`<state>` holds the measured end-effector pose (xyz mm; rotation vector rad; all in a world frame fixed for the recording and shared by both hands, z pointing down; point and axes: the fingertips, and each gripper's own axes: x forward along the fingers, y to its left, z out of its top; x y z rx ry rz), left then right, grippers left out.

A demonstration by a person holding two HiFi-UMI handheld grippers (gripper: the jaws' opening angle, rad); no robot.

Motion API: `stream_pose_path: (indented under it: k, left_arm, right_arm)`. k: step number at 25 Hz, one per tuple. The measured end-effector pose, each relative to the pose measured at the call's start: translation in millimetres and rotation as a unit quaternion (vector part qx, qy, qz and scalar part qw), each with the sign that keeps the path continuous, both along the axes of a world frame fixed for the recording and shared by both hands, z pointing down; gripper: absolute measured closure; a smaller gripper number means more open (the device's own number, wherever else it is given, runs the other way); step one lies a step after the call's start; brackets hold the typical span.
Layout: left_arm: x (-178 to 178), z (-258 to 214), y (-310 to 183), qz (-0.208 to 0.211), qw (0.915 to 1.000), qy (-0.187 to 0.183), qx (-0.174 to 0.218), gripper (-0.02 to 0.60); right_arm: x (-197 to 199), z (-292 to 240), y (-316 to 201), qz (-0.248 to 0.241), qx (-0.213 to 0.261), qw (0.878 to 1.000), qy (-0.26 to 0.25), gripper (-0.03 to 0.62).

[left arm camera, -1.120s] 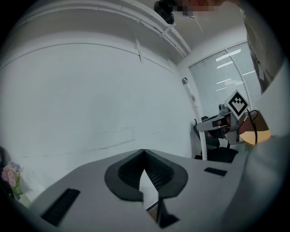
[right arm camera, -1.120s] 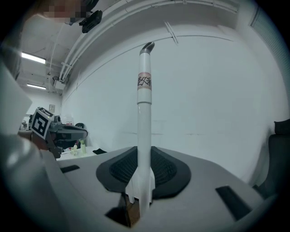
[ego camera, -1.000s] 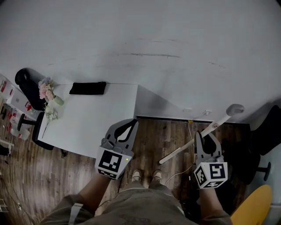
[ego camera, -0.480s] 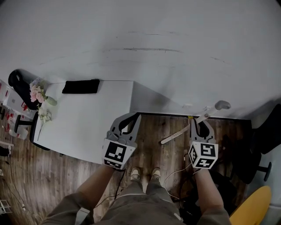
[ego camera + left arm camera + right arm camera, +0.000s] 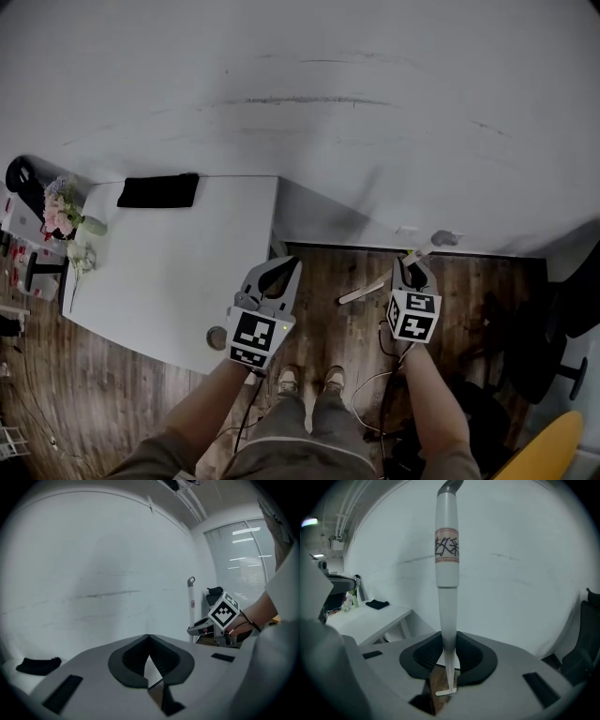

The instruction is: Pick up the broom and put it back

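The broom's white handle [image 5: 427,251] slants across the wooden floor near the wall in the head view. In the right gripper view the handle [image 5: 446,564] stands up between the jaws, with a labelled band and a grey hook end at the top. My right gripper [image 5: 410,271] is shut on the handle, seen close up as the gripper [image 5: 449,639] with both pads against the pole. My left gripper [image 5: 285,268] hovers by the table corner, shut and empty; its tips [image 5: 148,636] meet. The left gripper view also catches the right gripper [image 5: 213,624] and the handle [image 5: 191,606]. The broom head is hidden.
A white table [image 5: 141,272] stands at the left, with a black cloth [image 5: 157,190] and flowers [image 5: 58,212] on it. A white wall [image 5: 375,112] runs behind. Dark chairs [image 5: 553,328] and a yellow seat [image 5: 555,448] stand at the right. Cables [image 5: 375,380] lie by my feet.
Both hands have sunk toward the floor. The right gripper carried the broom handle down and left in the head view, keeping its grip. The left gripper stayed shut.
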<state>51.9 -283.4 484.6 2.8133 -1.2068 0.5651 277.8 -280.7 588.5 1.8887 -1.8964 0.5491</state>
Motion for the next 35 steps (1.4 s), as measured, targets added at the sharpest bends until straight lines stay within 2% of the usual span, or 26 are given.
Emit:
stream_pose_path:
  k: [8, 15, 18, 24, 31, 35]
  left_arm:
    - [13.6, 73.2, -18.4, 0.001, 0.9992, -0.012, -0.038, 0.565]
    - [2.5, 115.4, -30.5, -0.011, 0.9973, -0.030, -0.067, 0.565]
    - [4.4, 124.1, -33.7, -0.007, 0.9965, -0.025, -0.079, 0.565]
    - [-4.5, 134.8, -43.9, -0.007, 0.9960, -0.029, -0.085, 0.565]
    - [-12.7, 146.1, -61.3, -0.027, 0.9944, -0.009, -0.102, 0.565]
    - [-14.5, 150.8, -72.8, -0.038, 0.9934, 0.013, -0.108, 0.565]
  right_arm:
    - [1.3, 91.1, -19.7, 0.010, -0.037, 0.999, 0.000, 0.490]
    - [-5.2, 142.3, -25.9, 0.010, -0.071, 0.997, 0.001, 0.490]
    - [0.0, 147.9, -31.2, 0.010, -0.057, 0.998, 0.006, 0.490]
    - [-8.6, 150.3, -71.7, -0.028, -0.042, 0.998, 0.043, 0.487]
    - [-14.0, 153.3, -113.5, -0.062, -0.007, 0.996, 0.066, 0.482]
    - [-16.3, 157.1, -133.2, -0.061, 0.010, 0.996, 0.064, 0.479]
